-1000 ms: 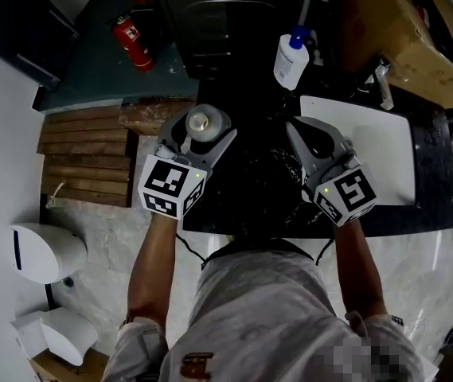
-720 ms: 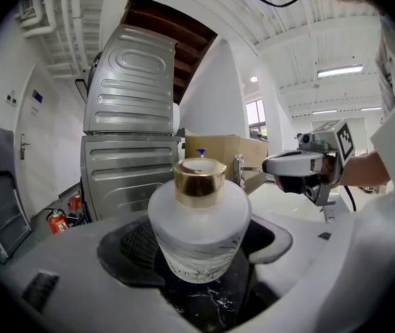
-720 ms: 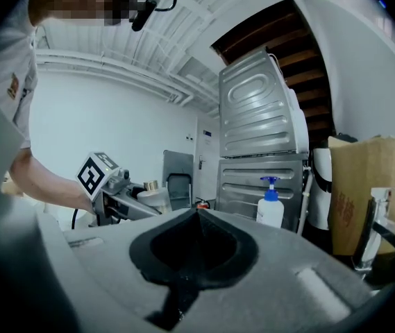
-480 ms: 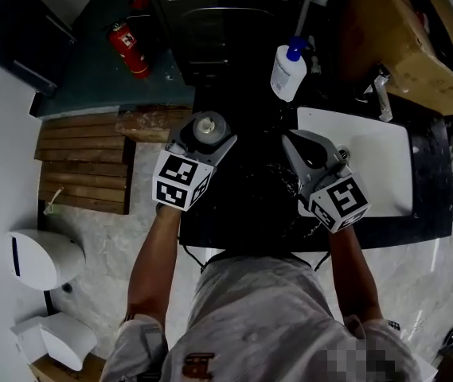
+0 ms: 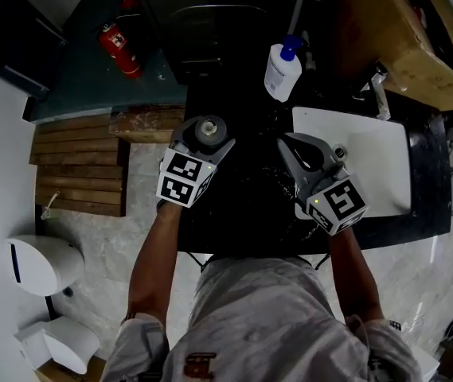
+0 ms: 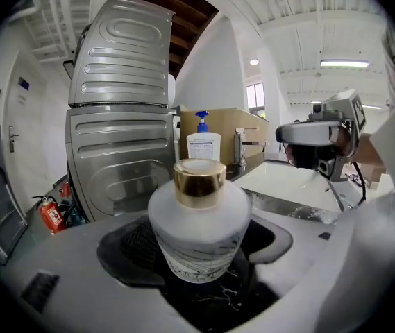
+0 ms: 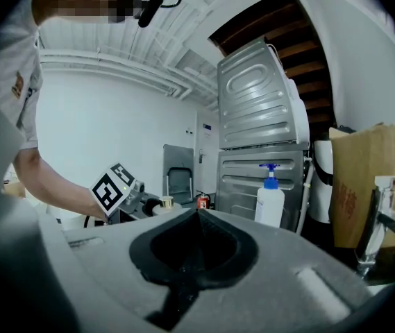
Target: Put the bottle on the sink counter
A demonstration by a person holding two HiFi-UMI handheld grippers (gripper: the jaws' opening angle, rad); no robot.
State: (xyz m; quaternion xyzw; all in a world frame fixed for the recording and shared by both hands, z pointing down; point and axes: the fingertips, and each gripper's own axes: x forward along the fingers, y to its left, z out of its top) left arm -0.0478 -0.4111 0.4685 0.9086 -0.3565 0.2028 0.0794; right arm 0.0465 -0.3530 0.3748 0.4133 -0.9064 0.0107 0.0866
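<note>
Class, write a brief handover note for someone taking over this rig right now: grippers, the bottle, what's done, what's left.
Left gripper: shut on the gold-capped bottle, held upright.
Right gripper: shut, empty, by the basin's left edge.
The bottle is over the black sink counter, left of the basin; whether its base touches is unclear.
Done: bottle brought to the counter.
Left: set it down, open the jaws, withdraw.

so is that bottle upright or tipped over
Upright: the frosted bottle stands with its gold cap pointing straight up between the left tool's jaws.
</note>
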